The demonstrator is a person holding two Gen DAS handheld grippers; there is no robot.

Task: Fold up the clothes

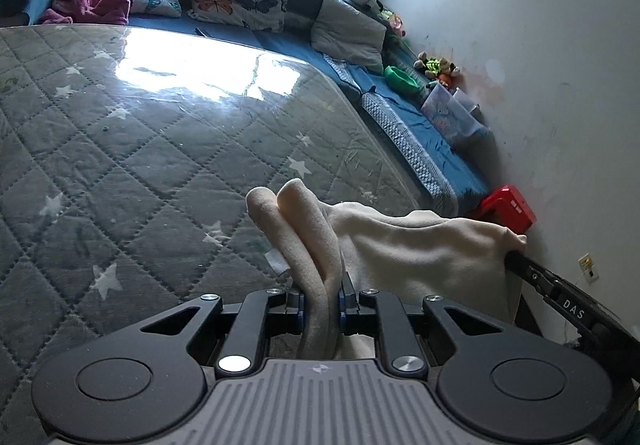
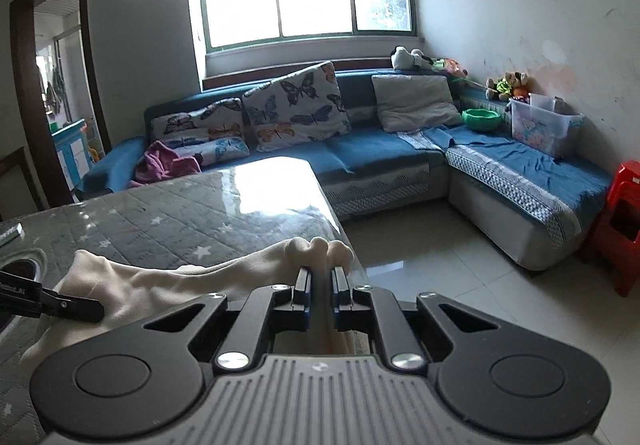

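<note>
A cream garment (image 1: 408,245) hangs stretched between my two grippers, above the near edge of the table. My left gripper (image 1: 322,291) is shut on a thick bunched fold of it, which sticks up past the fingertips. In the right wrist view the same cream garment (image 2: 168,281) runs leftwards from my right gripper (image 2: 320,277), which is shut on another bunched edge. The other gripper's black fingers (image 2: 76,307) pinch the cloth at the lower left there, and in the left wrist view the right gripper's fingers (image 1: 532,273) show at the far right.
A table (image 1: 120,149) with a grey quilted star cover under glass lies below. Behind it a blue corner sofa (image 2: 380,149) carries butterfly cushions (image 2: 292,105), a purple garment (image 2: 164,165), a green bowl (image 2: 480,119) and a clear box (image 2: 540,125). A red stool (image 2: 620,221) stands at the right wall.
</note>
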